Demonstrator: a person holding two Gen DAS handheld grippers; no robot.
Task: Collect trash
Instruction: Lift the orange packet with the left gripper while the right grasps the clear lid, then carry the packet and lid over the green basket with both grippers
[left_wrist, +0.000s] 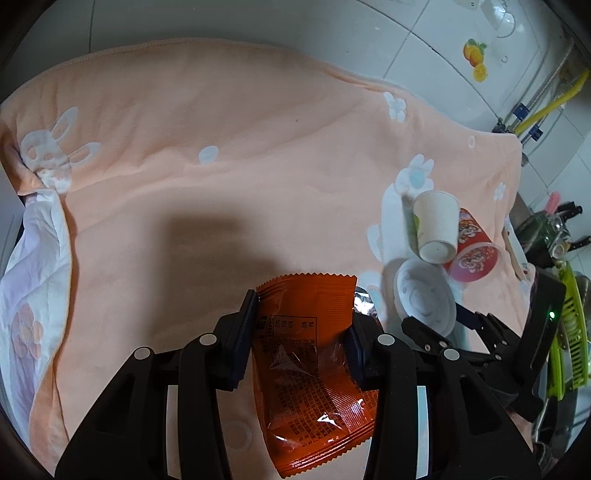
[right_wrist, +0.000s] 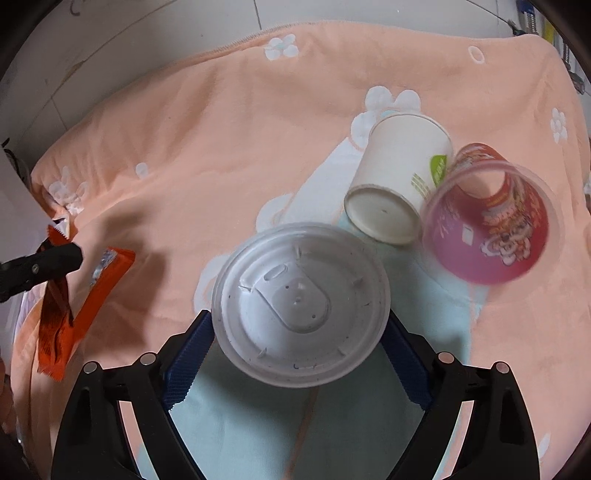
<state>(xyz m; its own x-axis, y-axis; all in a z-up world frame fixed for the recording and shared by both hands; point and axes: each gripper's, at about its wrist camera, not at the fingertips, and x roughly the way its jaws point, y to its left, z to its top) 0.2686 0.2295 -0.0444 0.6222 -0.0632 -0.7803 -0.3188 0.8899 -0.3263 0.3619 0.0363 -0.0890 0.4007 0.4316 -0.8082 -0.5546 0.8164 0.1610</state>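
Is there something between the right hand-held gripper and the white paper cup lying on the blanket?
Yes. The right hand-held gripper has a white plastic lid between its fingers, and this lid sits directly in front of the white paper cup. A red cup lies against the paper cup's right side.

Left gripper (left_wrist: 301, 325) pointed steeply down, jaws nearly closed, clamped on an orange wrapper (left_wrist: 314, 373). Right gripper (right_wrist: 299, 332) also angled down, jaws spread wide, blue pads (right_wrist: 188, 354) touching both edges of a white lid (right_wrist: 301, 306).
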